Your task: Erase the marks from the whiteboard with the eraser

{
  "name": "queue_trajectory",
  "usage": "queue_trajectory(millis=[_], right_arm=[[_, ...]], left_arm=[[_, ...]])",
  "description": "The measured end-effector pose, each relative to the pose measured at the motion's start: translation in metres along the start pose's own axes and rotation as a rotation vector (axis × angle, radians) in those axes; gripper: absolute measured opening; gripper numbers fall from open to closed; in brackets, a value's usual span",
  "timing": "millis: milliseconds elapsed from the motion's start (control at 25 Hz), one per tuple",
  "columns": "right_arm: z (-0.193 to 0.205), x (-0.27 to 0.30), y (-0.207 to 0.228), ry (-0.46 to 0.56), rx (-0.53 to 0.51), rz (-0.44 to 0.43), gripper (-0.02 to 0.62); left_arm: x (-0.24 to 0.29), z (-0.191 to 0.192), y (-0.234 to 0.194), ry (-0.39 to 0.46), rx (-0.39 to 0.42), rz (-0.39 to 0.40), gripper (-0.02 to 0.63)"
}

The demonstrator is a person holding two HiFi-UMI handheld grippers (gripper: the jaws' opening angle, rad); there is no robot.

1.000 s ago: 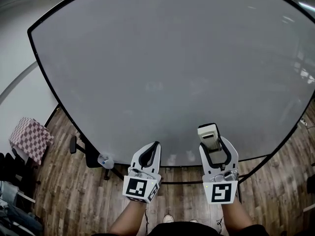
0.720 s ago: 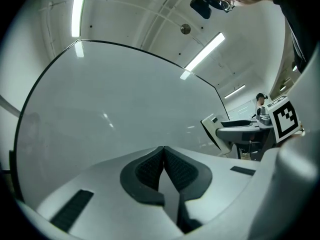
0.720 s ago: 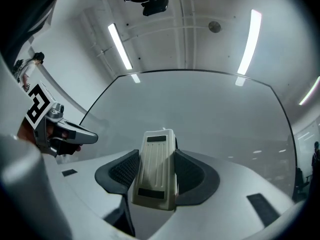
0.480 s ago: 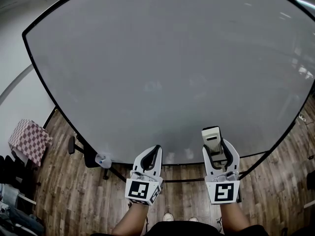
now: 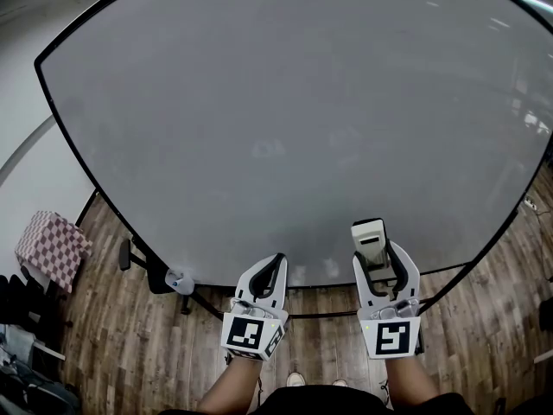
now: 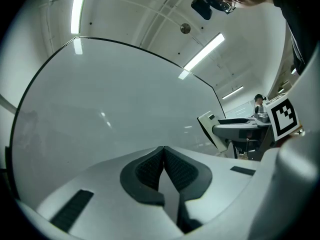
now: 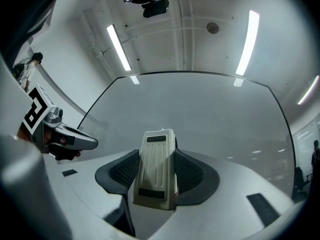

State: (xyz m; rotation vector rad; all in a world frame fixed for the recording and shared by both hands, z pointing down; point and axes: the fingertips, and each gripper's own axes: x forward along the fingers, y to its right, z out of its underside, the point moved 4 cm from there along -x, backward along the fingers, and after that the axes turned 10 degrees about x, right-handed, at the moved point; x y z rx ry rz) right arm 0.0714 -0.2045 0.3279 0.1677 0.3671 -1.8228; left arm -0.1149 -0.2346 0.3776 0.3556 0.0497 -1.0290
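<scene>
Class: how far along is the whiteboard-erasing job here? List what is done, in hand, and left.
Done: the eraser is clamped in the right gripper; the whiteboard looks almost clean, no bold marks. In hand: eraser held near the board's lower edge; left gripper shut and empty. Left: a faint smudge near the middle, if it is a mark at all.

A wood plank floor (image 5: 112, 353) spreads across the bottom of the head view, and at 8 o'clock a red-and-white checkered cloth (image 5: 52, 247) lies draped over something boxy. Dark clutter (image 5: 19, 318), too dim to identify, sits toward 7 o'clock. In the right gripper view, ceiling strip lights (image 7: 120, 46) glow at 11 and 1 o'clock.
</scene>
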Motion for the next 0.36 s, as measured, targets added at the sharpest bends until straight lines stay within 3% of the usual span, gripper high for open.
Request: queue_trajectory(millis=[360], right_arm=[[-0.0022,-0.0047,-0.0016,0.026,0.001,-0.012,0.244]], left_arm=[[-0.0036,0.002,0.0051,0.003,0.002,-0.006,0.02]])
